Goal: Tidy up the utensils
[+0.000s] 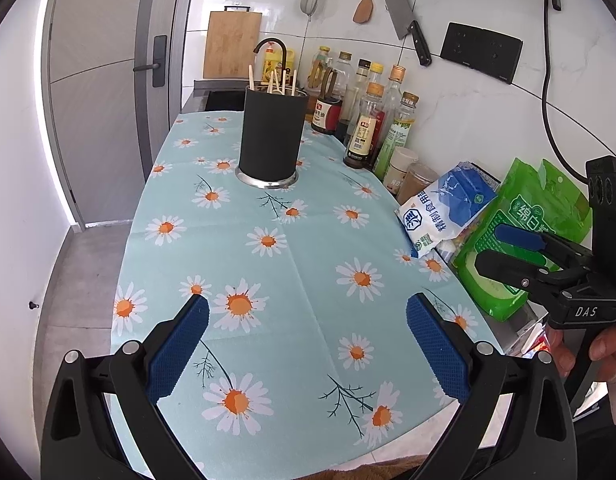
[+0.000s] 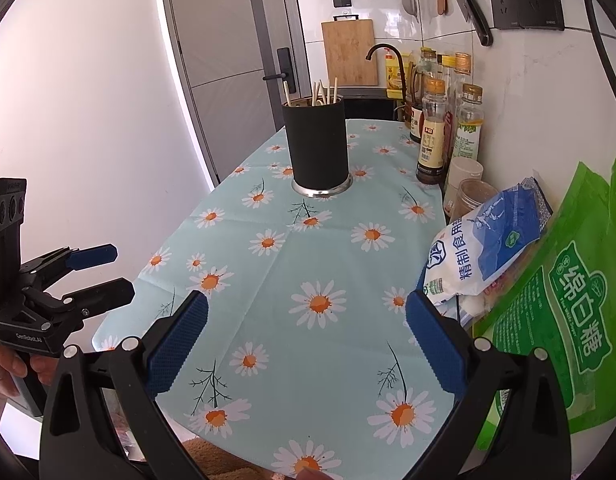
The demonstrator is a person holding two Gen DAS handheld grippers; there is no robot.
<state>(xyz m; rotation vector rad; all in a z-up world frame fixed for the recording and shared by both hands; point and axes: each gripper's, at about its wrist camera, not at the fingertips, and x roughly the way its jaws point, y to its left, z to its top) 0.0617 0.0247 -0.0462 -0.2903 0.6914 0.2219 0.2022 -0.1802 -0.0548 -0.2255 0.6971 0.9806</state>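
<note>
Both tools spread wide, empty: left tool, right tool. Holder upright, far centre on counter; chopsticks vertical inside. Neither tool clearly nearer.

Black utensil holder is standing upright on the far end of the tablecloth, light chopsticks sticking out its top.

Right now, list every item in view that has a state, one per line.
left gripper: open, empty, above the cloth.
right gripper: open, empty.
utensil holder: upright on the tablecloth, chopsticks standing inside.
door: shut.
sauce bottles: upright, capped.
salt bag: lying against the wall.
green sugar bag: leaning upright.
cleaver: hanging on the wall.
</note>
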